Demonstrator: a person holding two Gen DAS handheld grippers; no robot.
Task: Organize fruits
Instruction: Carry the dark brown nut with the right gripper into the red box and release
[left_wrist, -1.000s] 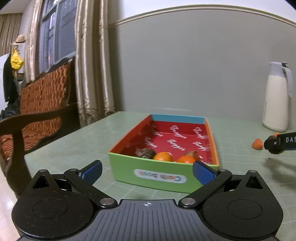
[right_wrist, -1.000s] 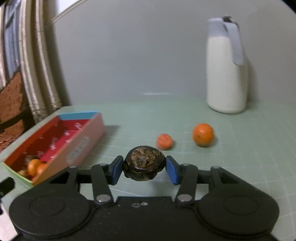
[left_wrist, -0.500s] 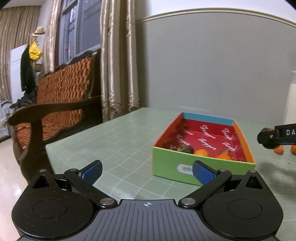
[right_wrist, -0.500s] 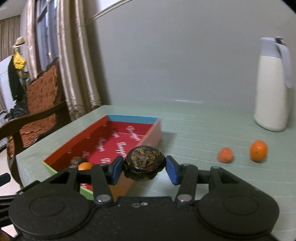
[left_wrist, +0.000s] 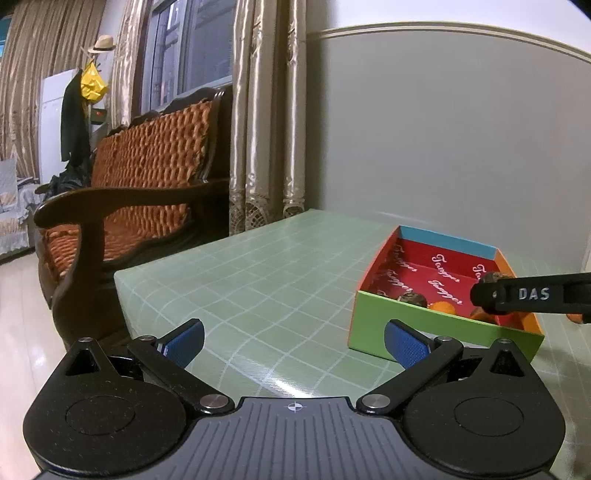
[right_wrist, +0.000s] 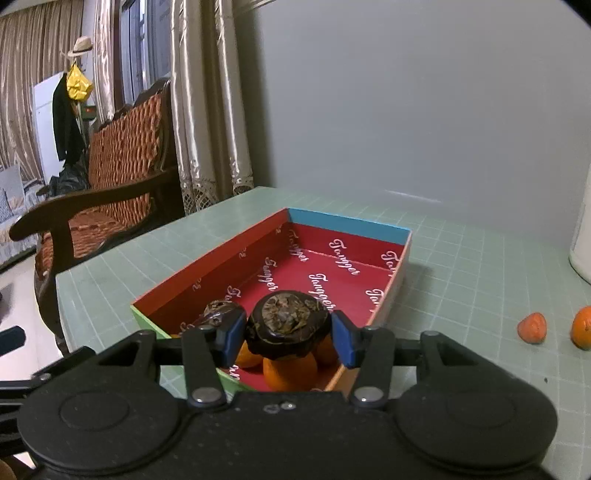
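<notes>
My right gripper (right_wrist: 288, 338) is shut on a dark brown wrinkled fruit (right_wrist: 288, 323) and hangs over the near end of the open box (right_wrist: 347, 223), whose inside is red with white lettering. In the box lie another dark fruit (right_wrist: 218, 308) and a few oranges (right_wrist: 290, 373). Seen from the left wrist, that gripper's finger (left_wrist: 532, 293) reaches over the box (left_wrist: 424, 326) from the right. My left gripper (left_wrist: 293, 339) is open with nothing between its blue pads, left of the box above the green table. An orange (right_wrist: 581, 326) and a small red-orange fruit (right_wrist: 532, 328) lie on the table at right.
The table (left_wrist: 258, 280) has a green squared cover; its left edge is close to a wooden bench with an orange cushion (left_wrist: 147, 177). Curtains (left_wrist: 266, 110) hang behind. A white jug (right_wrist: 583, 236) stands at the far right.
My right gripper carried the dark fruit left from the open table to above the box. The left gripper slid left, so the box now sits at the right of its view.
</notes>
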